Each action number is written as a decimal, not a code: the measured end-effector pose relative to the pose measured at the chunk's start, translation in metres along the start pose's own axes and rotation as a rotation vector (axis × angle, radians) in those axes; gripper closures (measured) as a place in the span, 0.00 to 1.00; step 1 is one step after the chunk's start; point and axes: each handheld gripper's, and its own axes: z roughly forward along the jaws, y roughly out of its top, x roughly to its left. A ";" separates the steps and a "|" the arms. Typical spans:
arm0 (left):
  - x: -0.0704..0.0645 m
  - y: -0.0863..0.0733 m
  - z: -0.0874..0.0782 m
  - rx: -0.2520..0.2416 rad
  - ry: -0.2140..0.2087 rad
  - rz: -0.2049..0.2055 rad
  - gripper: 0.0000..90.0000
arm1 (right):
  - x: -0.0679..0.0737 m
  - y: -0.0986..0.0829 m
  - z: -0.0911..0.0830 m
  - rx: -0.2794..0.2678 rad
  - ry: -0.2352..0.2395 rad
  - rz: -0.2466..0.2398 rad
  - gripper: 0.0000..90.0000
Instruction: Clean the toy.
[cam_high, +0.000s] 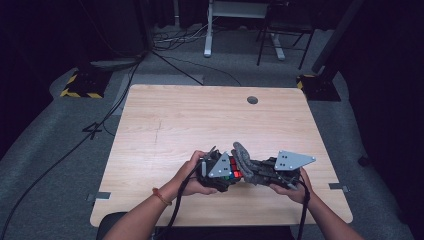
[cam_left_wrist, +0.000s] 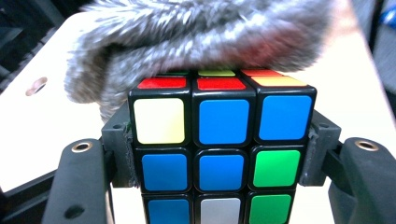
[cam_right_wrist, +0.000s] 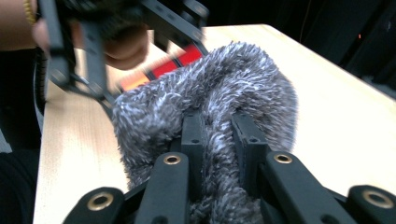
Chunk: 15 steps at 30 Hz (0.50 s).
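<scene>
A colour puzzle cube with blue, green, yellow and red stickers sits clamped between the jaws of my left gripper. In the high view the cube and left gripper are at the table's near middle. A grey fluffy cloth is pinched between the jaws of my right gripper and pressed onto the cube's top face. The cloth covers the cube's far edge in the left gripper view. In the high view the cloth lies between the two grippers, right gripper beside it.
The wooden table has a round cable hole near its far edge. Beyond the table stand desk legs and cables on a grey floor. Yellow-black striped bases flank the far corners.
</scene>
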 end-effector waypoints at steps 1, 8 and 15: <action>0.001 0.000 -0.002 -0.013 0.002 -0.005 0.37 | -0.003 -0.002 0.001 0.012 -0.014 0.008 0.86; 0.000 0.001 -0.005 -0.058 -0.013 -0.008 0.37 | -0.007 -0.010 0.009 0.018 0.047 0.076 0.86; -0.002 -0.003 0.008 0.013 -0.016 -0.018 0.37 | -0.003 -0.002 0.003 -0.063 0.075 0.074 0.87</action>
